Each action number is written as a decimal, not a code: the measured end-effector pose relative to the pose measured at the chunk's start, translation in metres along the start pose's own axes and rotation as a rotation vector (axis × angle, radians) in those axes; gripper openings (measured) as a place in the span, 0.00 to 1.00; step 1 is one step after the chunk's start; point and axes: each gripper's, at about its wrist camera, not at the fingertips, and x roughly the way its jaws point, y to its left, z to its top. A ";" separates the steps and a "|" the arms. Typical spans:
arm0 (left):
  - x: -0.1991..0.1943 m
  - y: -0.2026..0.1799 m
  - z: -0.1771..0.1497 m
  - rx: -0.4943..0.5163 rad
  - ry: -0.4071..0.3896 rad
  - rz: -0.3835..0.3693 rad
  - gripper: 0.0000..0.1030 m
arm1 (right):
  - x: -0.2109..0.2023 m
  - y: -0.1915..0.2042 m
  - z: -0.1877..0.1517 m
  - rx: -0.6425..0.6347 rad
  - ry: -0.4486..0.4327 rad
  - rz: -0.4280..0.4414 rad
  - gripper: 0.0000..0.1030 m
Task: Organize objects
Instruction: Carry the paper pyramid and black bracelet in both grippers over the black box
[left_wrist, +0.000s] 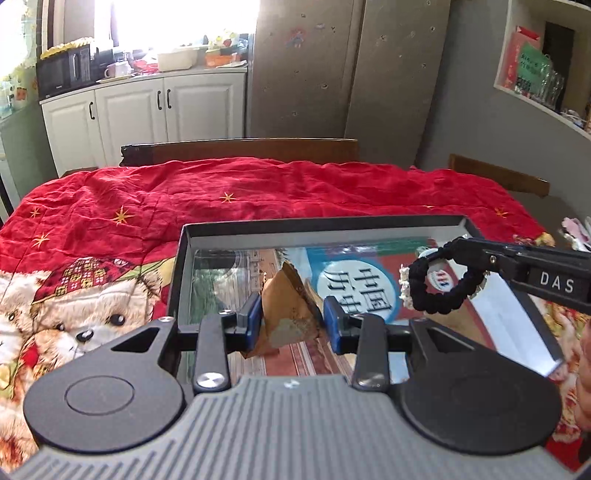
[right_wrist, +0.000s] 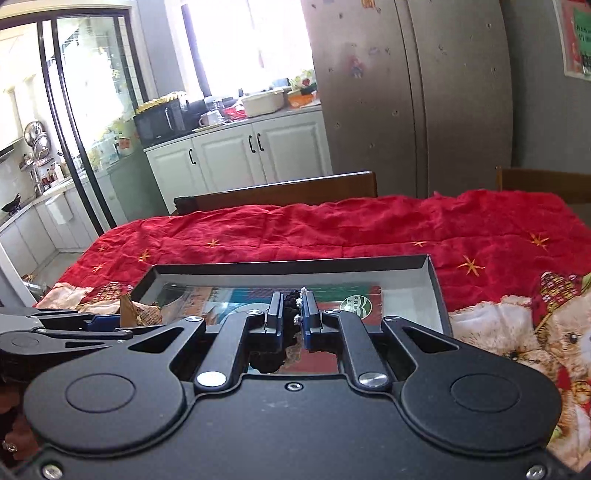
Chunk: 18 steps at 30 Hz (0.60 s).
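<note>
Red quilted cloth (left_wrist: 229, 184) with gold stars and a teddy-bear print covers the table, and on it sits a shallow black tray (left_wrist: 321, 224) with grey inner walls. Inside the tray lies a glossy printed sheet (left_wrist: 354, 280) with Chinese characters on a pale round patch, partly catching the light. The left gripper (left_wrist: 291, 319) hangs over the near part of the tray, its blue pads clamped on a brown paper packet (left_wrist: 286, 306) shaped like a crumpled triangle, which stands upright between them with its point upward. The right gripper (right_wrist: 291, 317) comes in from the right side of the left wrist view, over the right part of the tray; its jaws are pressed together on a black braided cord bracelet (left_wrist: 439, 284) with a strip of white beads or lace along one edge. In the left wrist view the bracelet dangles as a loop from the tips of the right gripper (left_wrist: 452, 245), above the printed sheet and not touching the tray wall. From the right wrist view only a dark bunch of the bracelet (right_wrist: 291, 299) shows between the closed pads, with a white tuft at the top. Behind the table stand wooden chair backs (left_wrist: 240, 149), white kitchen cupboards (left_wrist: 147, 110) with a microwave (left_wrist: 64, 70) on the counter, and a tall grey fridge (left_wrist: 347, 70).
</note>
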 end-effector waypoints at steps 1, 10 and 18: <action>0.005 0.000 0.001 0.002 0.002 0.006 0.38 | 0.007 -0.002 0.000 0.006 0.004 -0.005 0.10; 0.034 -0.001 0.008 -0.006 0.012 0.032 0.38 | 0.037 -0.011 0.000 0.063 0.023 0.000 0.10; 0.048 -0.003 0.008 0.007 0.028 0.043 0.38 | 0.049 -0.016 -0.001 0.090 0.043 0.008 0.10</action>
